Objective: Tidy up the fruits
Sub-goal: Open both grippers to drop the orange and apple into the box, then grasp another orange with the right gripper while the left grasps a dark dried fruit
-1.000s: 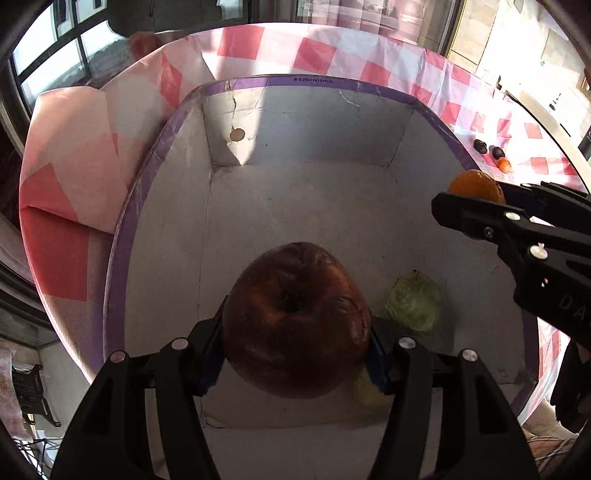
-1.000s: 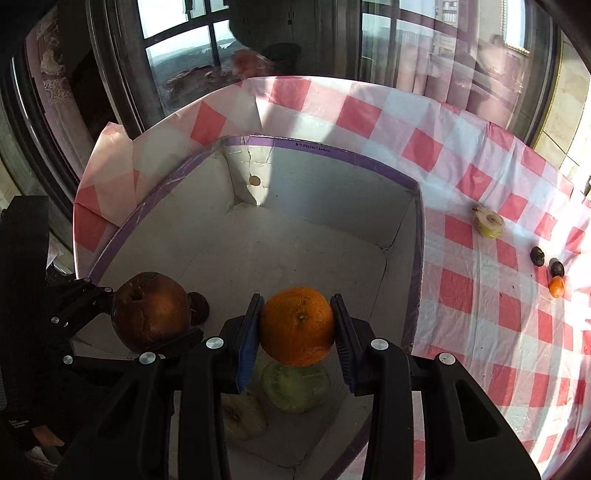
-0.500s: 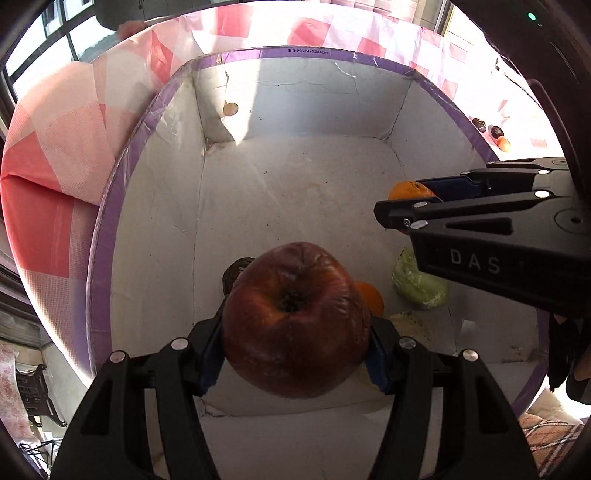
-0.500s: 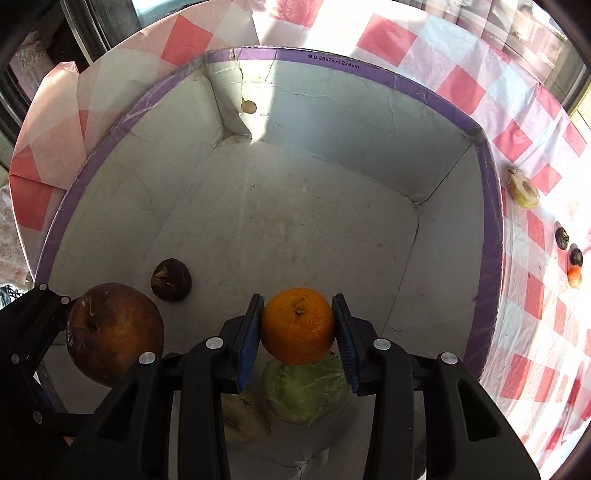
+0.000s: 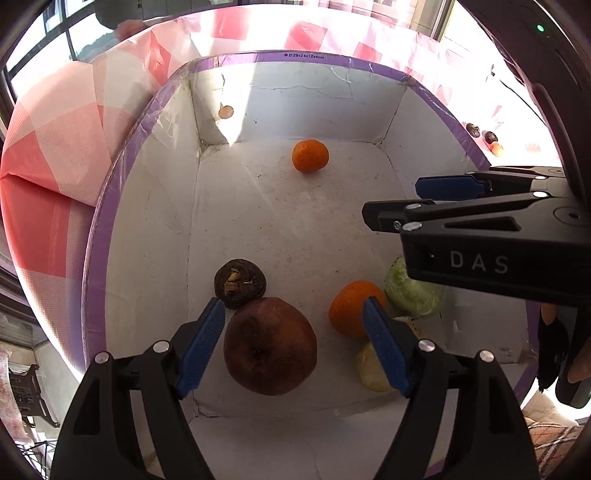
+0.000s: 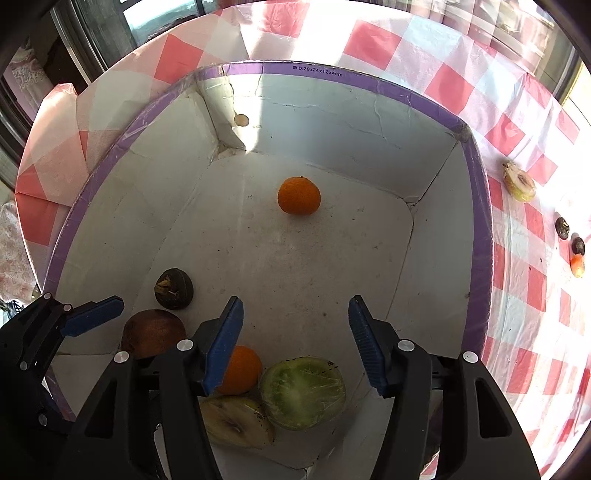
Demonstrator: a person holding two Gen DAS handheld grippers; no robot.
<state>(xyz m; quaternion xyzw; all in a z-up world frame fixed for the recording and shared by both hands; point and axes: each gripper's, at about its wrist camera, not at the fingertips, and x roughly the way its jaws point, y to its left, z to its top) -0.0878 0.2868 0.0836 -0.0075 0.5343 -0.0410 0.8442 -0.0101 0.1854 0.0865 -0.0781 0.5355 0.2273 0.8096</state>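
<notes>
Brown apple (image 5: 269, 345) between parted left claw (image 5: 293, 343) pads, box (image 5: 306, 59) floor bare beyond

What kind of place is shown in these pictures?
Probably a home, at a table by a window: a checked tablecloth, window frames behind it, and a white box of fruit.

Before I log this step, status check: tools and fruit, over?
Left tool open, brown apple sitting between its pads, in box. Right tool open, empty. Orange resting far end of box. Nothing blocking.
</notes>
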